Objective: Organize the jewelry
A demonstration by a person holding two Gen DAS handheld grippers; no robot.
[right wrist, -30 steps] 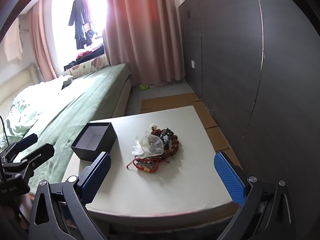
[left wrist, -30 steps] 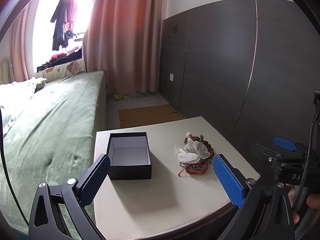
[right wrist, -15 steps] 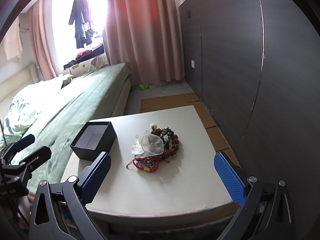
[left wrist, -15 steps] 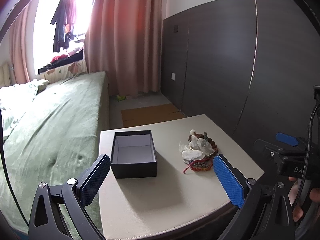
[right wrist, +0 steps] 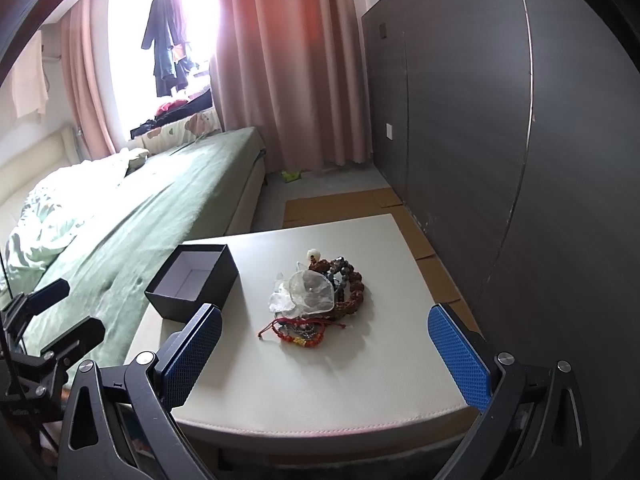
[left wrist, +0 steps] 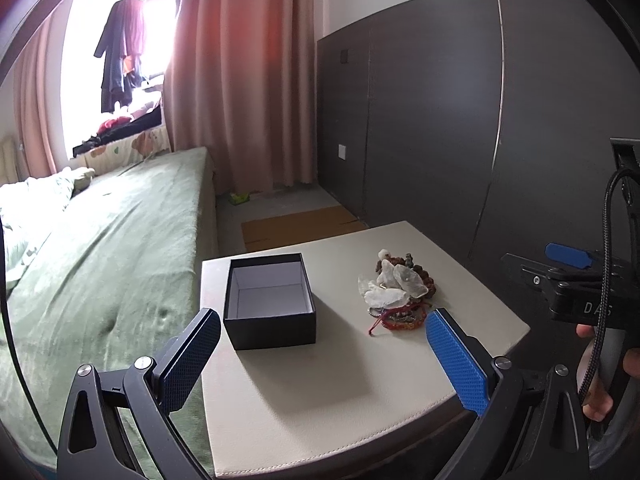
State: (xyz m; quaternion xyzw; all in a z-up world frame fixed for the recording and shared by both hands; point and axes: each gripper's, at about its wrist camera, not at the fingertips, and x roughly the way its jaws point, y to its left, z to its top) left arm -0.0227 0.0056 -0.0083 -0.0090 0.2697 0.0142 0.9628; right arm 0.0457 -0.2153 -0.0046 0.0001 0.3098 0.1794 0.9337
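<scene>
Both grippers are spread wide and holding nothing. The left gripper (left wrist: 322, 360) has its two blue-padded fingers (left wrist: 456, 360) far apart, hovering over the near edge of the table (left wrist: 320, 400) without touching anything. Same deal with the right gripper (right wrist: 324, 356): pads (right wrist: 458, 356) wide apart, nothing pinched, hanging above the table's near edge (right wrist: 320, 412).

In the left wrist view, the black box (left wrist: 270, 300) sits at about 11 o'clock from the gap between the fingers, lid off, pale inside, nothing in it. Its long axis runs away from the camera, toward 12. The jewelry pile (left wrist: 396, 294) is at about 1 o'clock, just past the right finger's tip, set apart from the box with bare tabletop between them.

From the right wrist, the pile (right wrist: 316, 300) is dead ahead at 12, and the box (right wrist: 192, 284) is off at 10 o'clock, its long axis angled toward 1.

Counts: one box, one pile. In the pile I can make out a brown bead bracelet (right wrist: 352, 292), a dark bead strand (right wrist: 340, 272), clear plastic baggies (right wrist: 308, 292) on top and red cord bracelets (right wrist: 300, 330) at the near side. It's too tangled for an exact count.

A hand (left wrist: 600, 376) grips the right gripper's handle at 3 o'clock in the left view. Green bed (right wrist: 140, 220) at 9, pink curtain (right wrist: 288, 60) at 12.
</scene>
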